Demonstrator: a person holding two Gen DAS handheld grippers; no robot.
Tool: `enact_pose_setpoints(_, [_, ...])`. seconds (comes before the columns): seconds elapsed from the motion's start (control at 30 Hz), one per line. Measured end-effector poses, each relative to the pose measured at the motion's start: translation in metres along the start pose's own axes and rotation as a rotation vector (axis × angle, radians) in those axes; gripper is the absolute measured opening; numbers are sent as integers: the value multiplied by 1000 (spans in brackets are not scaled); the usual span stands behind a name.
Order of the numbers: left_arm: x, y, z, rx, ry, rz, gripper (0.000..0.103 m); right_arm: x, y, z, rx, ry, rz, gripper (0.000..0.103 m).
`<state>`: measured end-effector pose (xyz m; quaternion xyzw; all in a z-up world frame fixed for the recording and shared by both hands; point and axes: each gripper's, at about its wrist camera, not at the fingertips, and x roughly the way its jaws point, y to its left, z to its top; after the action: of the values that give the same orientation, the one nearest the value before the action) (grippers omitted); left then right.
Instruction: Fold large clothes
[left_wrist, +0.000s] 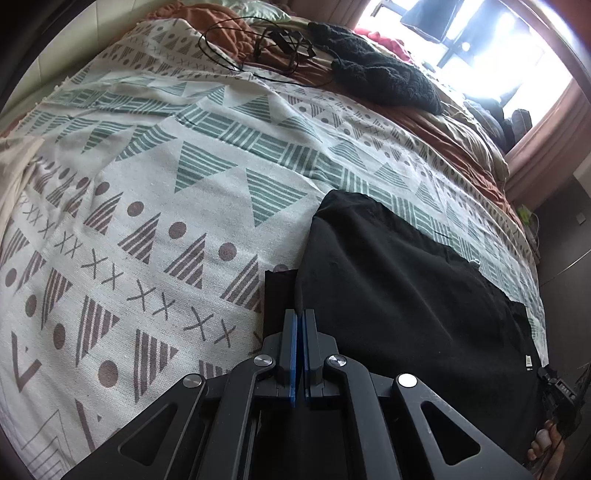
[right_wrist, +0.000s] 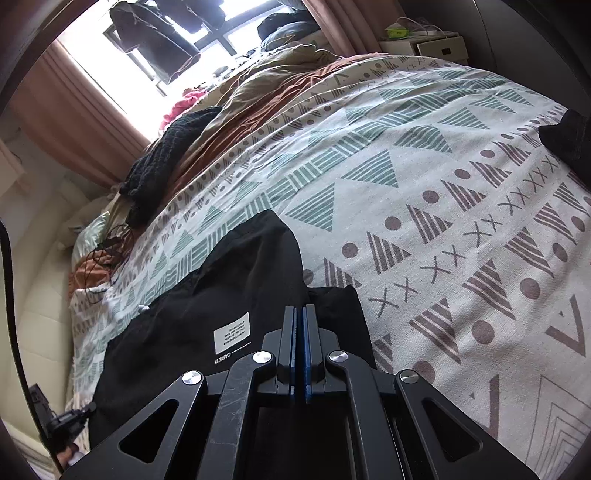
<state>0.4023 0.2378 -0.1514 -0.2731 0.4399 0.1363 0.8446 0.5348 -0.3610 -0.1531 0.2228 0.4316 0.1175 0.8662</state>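
A large black garment (left_wrist: 399, 295) lies on the patterned bedspread (left_wrist: 166, 184). My left gripper (left_wrist: 300, 314) is shut, its blue pads pressed together at the garment's left edge; whether cloth is pinched between them does not show. In the right wrist view the same garment (right_wrist: 221, 295) shows a white label (right_wrist: 232, 332). My right gripper (right_wrist: 300, 310) is shut at the garment's near right edge; cloth between its pads cannot be made out.
A black knit item (left_wrist: 384, 74) and tangled cables (left_wrist: 258, 48) lie at the far side on a rust-coloured duvet (left_wrist: 461, 144). Another dark cloth (right_wrist: 565, 136) sits at the right edge. A window (right_wrist: 147, 48) and a bedside cabinet (right_wrist: 428, 48) stand beyond the bed.
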Motion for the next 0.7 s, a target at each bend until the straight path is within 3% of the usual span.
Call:
enact_pose_setpoints(0.2, [11, 0, 7, -24, 40, 0, 2, 15, -6, 4, 55, 45, -48, 9])
enact_pose_setpoints(0.3, [5, 8, 9, -63, 78, -60, 4, 1, -7, 6, 78, 34, -22, 34])
enact_pose_setpoints(0.33, [0, 10, 9, -73, 80, -77, 7, -8, -5, 7, 71, 18, -20, 52])
enact_pose_setpoints(0.37, [-7, 13, 8, -82, 77, -91, 8, -18, -3, 7, 64, -1, -18, 60])
enact_pose_setpoints(0.5, [-38, 19, 3, -77, 33, -124, 8, -52, 1, 2, 35, -34, 19, 60])
enact_pose_setpoints(0.7, [-65, 29, -20, -85, 42, -151, 9, -70, -20, -20, 56, 39, 17, 61])
